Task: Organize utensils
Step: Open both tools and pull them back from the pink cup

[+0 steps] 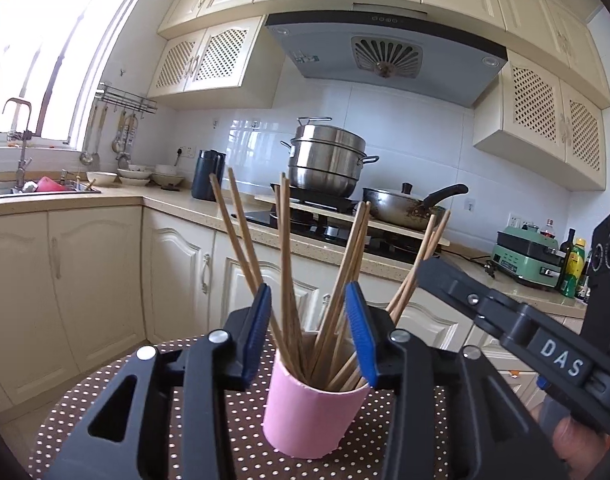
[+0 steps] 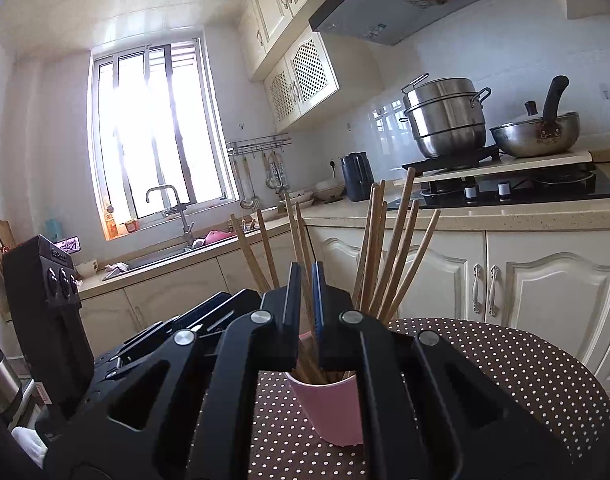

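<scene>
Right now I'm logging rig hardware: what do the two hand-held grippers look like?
Both are matte black plastic with triangular cut-outs and round silver pivot bolts. The left hand-held gripper has ribbed blue finger pads. The right hand-held gripper carries white "DAS" lettering on its side. No cables show.

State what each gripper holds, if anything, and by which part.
The right gripper is shut on chopsticks partway up their shafts, above the pink cup. The left gripper is open around the other chopsticks and holds nothing.
</scene>
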Demonstrator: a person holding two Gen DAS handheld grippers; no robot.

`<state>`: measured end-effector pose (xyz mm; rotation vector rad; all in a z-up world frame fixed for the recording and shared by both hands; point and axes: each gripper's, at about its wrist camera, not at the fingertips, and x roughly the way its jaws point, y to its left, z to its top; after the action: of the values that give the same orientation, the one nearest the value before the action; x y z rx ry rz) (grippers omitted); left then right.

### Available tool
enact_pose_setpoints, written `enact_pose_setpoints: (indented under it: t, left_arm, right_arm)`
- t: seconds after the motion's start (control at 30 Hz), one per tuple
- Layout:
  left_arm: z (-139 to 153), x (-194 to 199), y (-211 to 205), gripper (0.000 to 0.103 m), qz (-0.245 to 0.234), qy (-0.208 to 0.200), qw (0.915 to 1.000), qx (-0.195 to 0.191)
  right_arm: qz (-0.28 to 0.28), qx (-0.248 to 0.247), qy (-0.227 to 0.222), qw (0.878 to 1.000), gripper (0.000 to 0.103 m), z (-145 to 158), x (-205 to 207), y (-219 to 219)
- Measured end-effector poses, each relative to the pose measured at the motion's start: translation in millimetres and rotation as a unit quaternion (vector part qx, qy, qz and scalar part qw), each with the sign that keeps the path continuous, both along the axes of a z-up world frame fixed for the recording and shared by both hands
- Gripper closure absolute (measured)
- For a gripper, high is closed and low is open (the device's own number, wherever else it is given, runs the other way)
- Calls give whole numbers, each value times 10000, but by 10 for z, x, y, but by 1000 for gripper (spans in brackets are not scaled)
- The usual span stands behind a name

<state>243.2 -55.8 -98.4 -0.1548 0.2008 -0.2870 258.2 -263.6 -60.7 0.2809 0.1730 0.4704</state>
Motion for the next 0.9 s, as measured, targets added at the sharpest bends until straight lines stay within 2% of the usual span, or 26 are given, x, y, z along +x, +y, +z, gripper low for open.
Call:
enact_pose_setpoints:
  t: [0.3,0.37,0.53,0.6,0.73,0.9]
  left_arm:
    - [297,-514,168,49,607,-133,9977,280]
    - [373,-668,211,44,724,-163,9966,354]
    - [531,-1054,356,39,1033,-198,9932,509]
    - [587,-1203,404,38,1143,-219,9916,568]
    - [684,-1525,485,29,1378,-337,9872,728]
    - [826,-1872,606,27,1612,-403,9832,758]
  right_arm:
    - [-199,-153,-48,9997,96,156,-484,106]
    - [-256,-235,-35,9994,96,197,-599,145]
    - [-359,-587,-31,9976,96,303,-908,267]
    - [-352,-624,-27,9974,96,341,-1028,295]
    - [-410,-643,-46,9971,96,413,-1263,334]
    - [-450,-704,-72,9965,95,494,-1518,386]
